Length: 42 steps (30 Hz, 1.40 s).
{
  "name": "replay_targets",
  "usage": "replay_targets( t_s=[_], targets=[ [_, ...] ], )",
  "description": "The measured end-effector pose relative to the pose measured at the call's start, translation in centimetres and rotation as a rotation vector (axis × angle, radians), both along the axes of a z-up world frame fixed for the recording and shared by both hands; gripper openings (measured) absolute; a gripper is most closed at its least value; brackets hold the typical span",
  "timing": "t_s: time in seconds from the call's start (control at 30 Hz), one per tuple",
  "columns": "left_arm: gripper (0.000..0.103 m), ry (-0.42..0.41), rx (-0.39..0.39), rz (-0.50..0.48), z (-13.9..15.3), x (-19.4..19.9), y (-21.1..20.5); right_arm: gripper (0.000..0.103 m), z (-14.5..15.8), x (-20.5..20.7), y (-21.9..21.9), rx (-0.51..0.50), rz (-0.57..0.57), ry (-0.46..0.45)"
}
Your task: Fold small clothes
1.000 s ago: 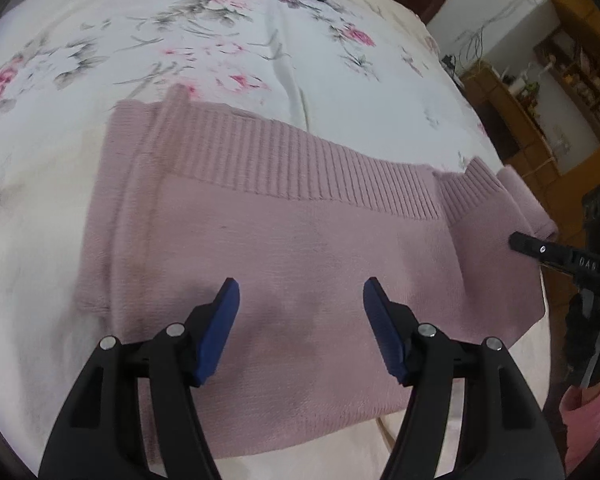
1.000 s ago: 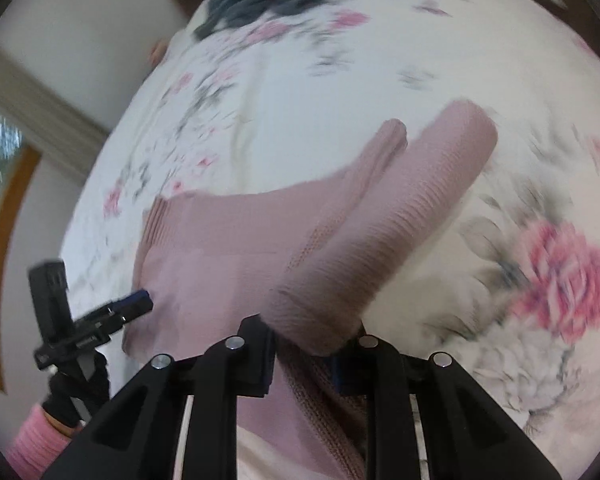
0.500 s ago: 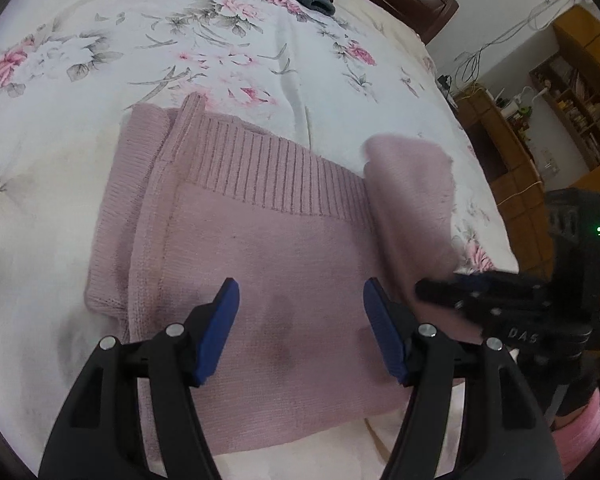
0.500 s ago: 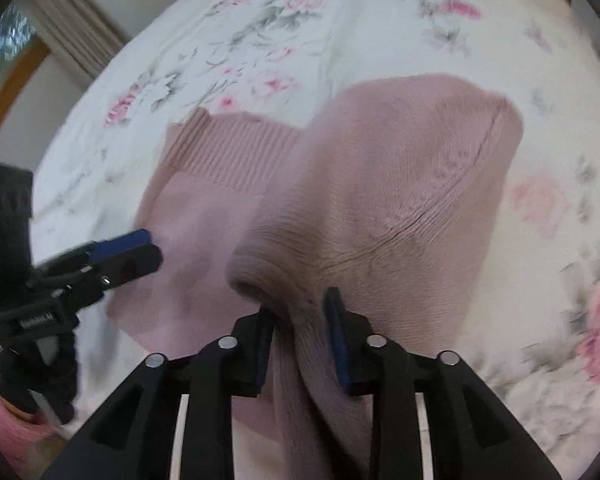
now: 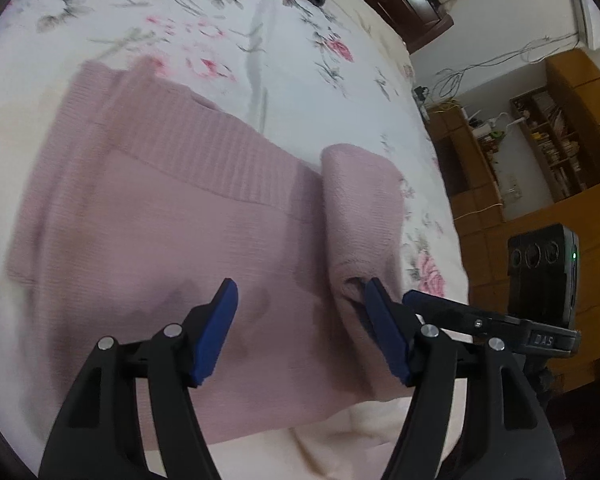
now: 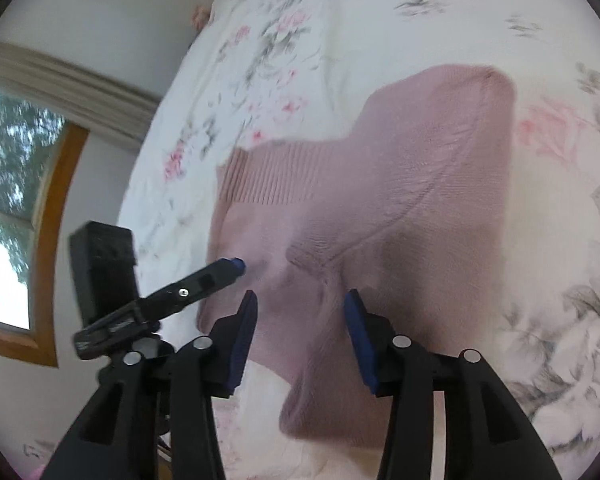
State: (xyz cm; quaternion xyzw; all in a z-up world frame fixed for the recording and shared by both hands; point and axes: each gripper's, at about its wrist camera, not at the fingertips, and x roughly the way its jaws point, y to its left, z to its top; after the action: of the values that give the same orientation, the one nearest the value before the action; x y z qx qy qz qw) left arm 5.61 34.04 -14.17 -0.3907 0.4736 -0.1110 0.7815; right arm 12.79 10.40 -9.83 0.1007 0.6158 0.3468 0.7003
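Both claws, right and left, agape over pink sweater.

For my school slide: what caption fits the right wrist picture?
Open right gripper over a pink sweater, its sleeve folded across, on a flowery bed.

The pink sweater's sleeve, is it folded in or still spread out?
Folded in: the sleeve lies across the pink sweater body.

Soft, even daylight, bright window at the right view's left edge, faint shadows on the sweater, motion blur over the bedspread, strong fisheye bending, dark vignetted corners
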Motion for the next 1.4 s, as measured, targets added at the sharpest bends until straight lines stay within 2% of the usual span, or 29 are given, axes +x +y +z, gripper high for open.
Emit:
replay_targets(
  t_s=[0.2,0.37,0.53,0.6,0.67,0.7,0.73,0.83,1.03,1.27,1.4],
  targets=[
    [0.068,0.027,-0.107,-0.020,-1.5,2.8,-2.9,0.047,0.7,0.3,-6.6,0.006,-0.120,-0.025],
    [0.068,0.068,-0.193,-0.037,-3.3,5.1,-5.2,0.047,-1.7,0.5,-11.7,-0.021,-0.213,0.015],
    [0.067,0.102,-0.214,-0.034,-4.7,6.1,-6.8,0.047,-4.2,-0.1,-13.7,-0.019,-0.229,0.052],
    [0.062,0.093,-0.205,-0.045,-4.5,6.5,-7.5,0.047,-4.8,-0.3,-13.7,-0.016,-0.221,0.056],
    [0.046,0.092,-0.170,-0.052,-4.2,6.8,-8.1,0.047,-5.1,-0.6,-13.6,-0.017,-0.215,0.057],
    [0.033,0.083,-0.150,-0.057,-4.0,6.9,-8.5,0.047,-5.2,-0.6,-13.6,-0.018,-0.214,0.059],
    [0.028,0.073,-0.145,-0.057,-3.8,6.9,-8.5,0.047,-5.3,-0.6,-13.4,-0.018,-0.212,0.061],
    [0.022,0.035,-0.113,-0.046,-2.7,6.7,-8.6,0.047,-5.4,-0.7,-13.1,-0.018,-0.209,0.060],
    [0.020,-0.099,-0.065,-0.066,1.1,4.2,-6.5,0.048,-4.8,-1.0,-12.2,-0.017,-0.199,0.046],
    [0.019,-0.121,-0.041,-0.025,3.6,1.7,-0.8,0.051,-4.1,-1.5,-9.3,0.007,-0.149,0.033],
    [0.019,-0.121,0.033,0.001,4.7,-0.1,3.3,0.052,-4.0,-1.8,-6.6,0.027,-0.101,0.025]
  ],
)
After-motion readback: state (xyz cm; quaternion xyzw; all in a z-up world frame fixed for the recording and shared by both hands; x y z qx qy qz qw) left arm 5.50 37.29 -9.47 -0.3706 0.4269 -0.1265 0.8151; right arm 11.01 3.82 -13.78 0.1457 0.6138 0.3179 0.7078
